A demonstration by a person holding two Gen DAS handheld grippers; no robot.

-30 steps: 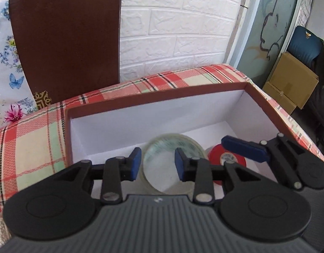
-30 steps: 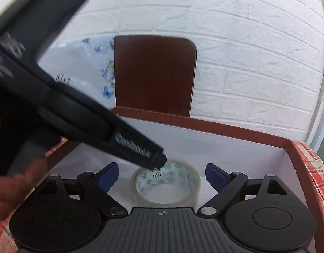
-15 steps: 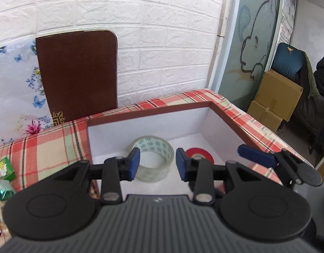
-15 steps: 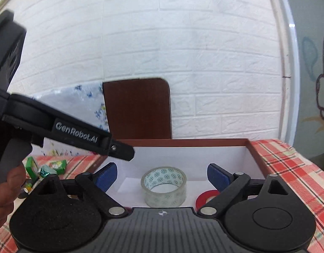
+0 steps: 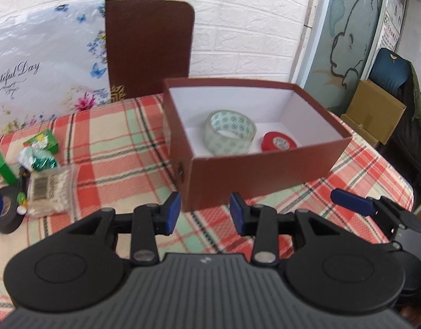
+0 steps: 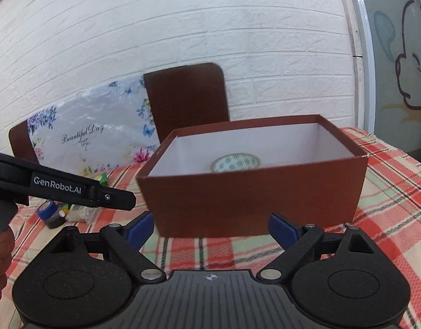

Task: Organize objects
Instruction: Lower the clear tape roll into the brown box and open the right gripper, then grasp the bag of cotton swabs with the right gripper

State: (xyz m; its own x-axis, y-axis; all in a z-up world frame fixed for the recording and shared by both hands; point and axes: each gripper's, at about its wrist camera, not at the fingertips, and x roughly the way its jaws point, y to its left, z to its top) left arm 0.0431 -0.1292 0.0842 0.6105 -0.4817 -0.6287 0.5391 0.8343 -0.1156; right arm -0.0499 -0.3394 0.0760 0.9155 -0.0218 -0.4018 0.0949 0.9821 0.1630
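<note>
Counter [image 5: 122, 161] under a red, green and cream plaid cloth, against a white brick-pattern wall [image 6: 183, 27]; brown rounded board [image 5: 148, 46] and floral plastic sheet [image 5: 43, 74] lean there. Cardboard cartons [image 5: 375, 112] and a dark chair sit far right of the left gripper [image 5: 205, 213].

Brown rectangular cardboard box with white lining [image 5: 254, 172], open top up, stands just ahead of both grippers, long axis running across the right gripper [image 6: 211, 227] view. Inside: clear patterned tape roll [image 5: 231, 133] lying flat, hole up; red tape roll [image 5: 279, 142] beside it.

Left gripper: jaws part open, have just been widening, nothing between. Right gripper: jaws wide apart, empty.

Ahead-left of left gripper: clear cotton-swab pack [image 5: 50, 189], green packets [image 5: 41, 144], black tape roll [image 5: 7, 216].
</note>
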